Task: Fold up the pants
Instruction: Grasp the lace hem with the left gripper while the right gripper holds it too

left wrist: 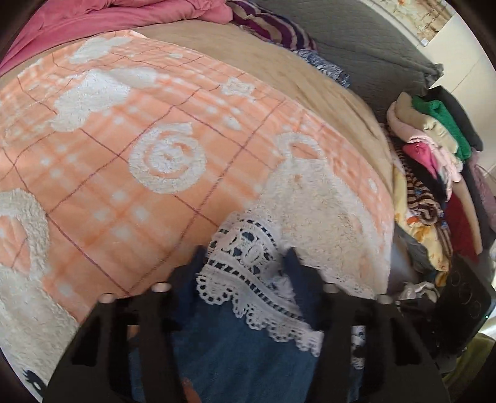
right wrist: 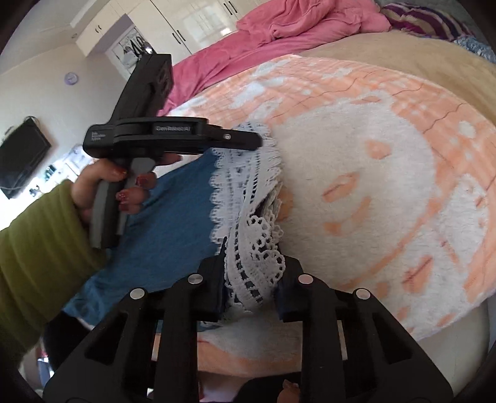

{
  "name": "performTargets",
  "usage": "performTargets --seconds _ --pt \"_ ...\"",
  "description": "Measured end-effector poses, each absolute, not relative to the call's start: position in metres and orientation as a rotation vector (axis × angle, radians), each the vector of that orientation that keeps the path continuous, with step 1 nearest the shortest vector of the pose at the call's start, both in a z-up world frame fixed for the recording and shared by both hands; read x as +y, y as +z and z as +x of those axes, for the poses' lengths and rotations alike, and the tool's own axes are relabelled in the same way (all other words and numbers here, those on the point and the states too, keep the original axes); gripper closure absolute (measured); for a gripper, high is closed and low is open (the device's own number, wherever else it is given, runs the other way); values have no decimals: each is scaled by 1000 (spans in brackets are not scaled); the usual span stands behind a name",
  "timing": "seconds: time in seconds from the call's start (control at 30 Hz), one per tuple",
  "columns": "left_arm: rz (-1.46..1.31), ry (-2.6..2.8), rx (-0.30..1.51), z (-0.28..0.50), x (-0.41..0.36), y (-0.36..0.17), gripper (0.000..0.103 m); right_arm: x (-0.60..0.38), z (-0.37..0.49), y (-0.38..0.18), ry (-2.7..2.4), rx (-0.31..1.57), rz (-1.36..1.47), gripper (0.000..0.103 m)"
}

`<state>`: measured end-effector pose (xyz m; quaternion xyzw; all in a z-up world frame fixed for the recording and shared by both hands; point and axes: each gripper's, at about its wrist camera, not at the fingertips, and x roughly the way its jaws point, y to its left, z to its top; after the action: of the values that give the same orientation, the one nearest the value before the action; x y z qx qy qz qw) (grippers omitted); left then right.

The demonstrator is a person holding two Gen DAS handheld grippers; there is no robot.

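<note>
The pants (left wrist: 235, 350) are blue with a white lace hem (left wrist: 248, 272). They hang over the near edge of an orange and white blanket (left wrist: 124, 173). My left gripper (left wrist: 245, 257) is shut on the lace hem, which fills the gap between its fingers. In the right wrist view the pants (right wrist: 167, 217) spread to the left. My right gripper (right wrist: 254, 266) is shut on the bunched lace hem (right wrist: 257, 248). The left gripper's tip (right wrist: 248, 139) also holds that lace a little farther along, held by a hand with red nails.
The blanket (right wrist: 372, 161) covers a beige bed cover (left wrist: 279, 68). A pink duvet (right wrist: 294, 28) lies at the far side. Stacked folded clothes (left wrist: 434, 173) stand right of the bed. A grey pillow (left wrist: 372, 46) and a striped cloth (left wrist: 272, 24) lie at the head.
</note>
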<state>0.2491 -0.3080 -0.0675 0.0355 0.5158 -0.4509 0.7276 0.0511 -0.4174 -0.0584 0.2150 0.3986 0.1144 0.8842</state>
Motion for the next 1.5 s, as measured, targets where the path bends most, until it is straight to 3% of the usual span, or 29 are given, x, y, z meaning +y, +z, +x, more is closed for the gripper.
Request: performTargets --seconds 0.03,0.1,0.43,0.67,0.8,1.03,1.07,1.1,1.17,1.27,1.37,1.43,1.5 --pt "76 -1000 1117 246 -306 -63 79 -416 50 -56 240 823 443 87" --pt "49 -1027 1071 242 -299 -53 82 -414 49 -51 250 806 450 87" --pt "-141 -1065 909 221 -195 12 82 -344 42 19 474 692 363 87" --pt "-237 -910 964 210 -109 -6 75 -265 55 22 621 749 255 87" --pt "-302 -749 1023 204 -73 -20 37 -221 63 -2 665 839 165 87" --pt "-637 -675 1036 188 -6 -38 17 -148 50 -17 709 850 -105 80" --pt "-659 -675 1049 186 -2 -42 17 -141 47 -21 727 861 -123 75" --pt "-657 -657 1084 187 0 -47 17 -134 44 -26 764 878 -131 63" --pt "-646 -634 1114 188 0 -51 17 -134 42 -26 795 883 -111 55" --pt "-646 -635 1116 189 1 -51 17 -156 47 -12 827 868 -3 52" --pt "-605 -640 1104 188 -3 -48 20 -197 70 4 747 821 97 40" --pt "-564 -635 1106 187 -9 -48 33 -224 96 6 626 840 132 40" --pt "-536 -630 1104 187 -11 -48 36 -245 123 3 579 874 187 40"
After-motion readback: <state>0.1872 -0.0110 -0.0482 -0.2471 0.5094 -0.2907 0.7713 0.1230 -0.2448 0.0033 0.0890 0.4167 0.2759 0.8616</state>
